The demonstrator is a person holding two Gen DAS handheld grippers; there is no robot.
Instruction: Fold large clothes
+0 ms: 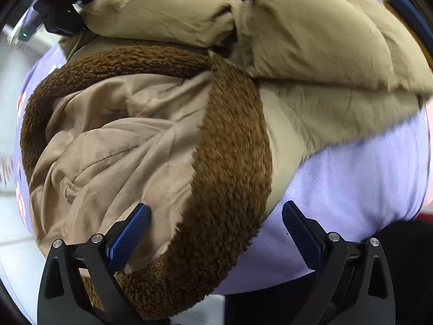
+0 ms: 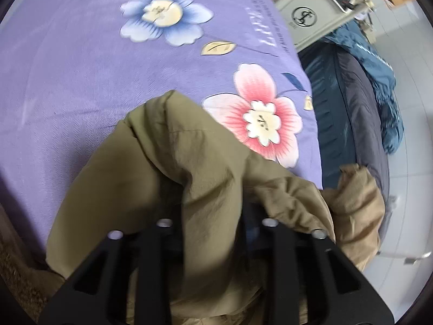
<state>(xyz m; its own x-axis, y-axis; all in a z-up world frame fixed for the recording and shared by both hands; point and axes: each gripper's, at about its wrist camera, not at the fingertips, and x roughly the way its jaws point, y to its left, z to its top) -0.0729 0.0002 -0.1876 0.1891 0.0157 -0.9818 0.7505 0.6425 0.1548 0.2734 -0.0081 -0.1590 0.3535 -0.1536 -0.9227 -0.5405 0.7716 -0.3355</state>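
Note:
A padded khaki coat lies on a purple bedsheet. Its hood, with beige lining and a brown fleece trim, spreads in front of my left gripper. The left gripper is open, its blue pads either side of the trim, holding nothing. My right gripper is shut on a fold of the khaki coat, which drapes over its fingers and hides the tips. The right gripper also shows in the left wrist view, at the coat's far edge.
The purple sheet with flower prints covers the bed. A dark blue garment lies over the bed's far end. A beige cabinet with a small appliance on top stands behind it. White tiled floor lies to the right.

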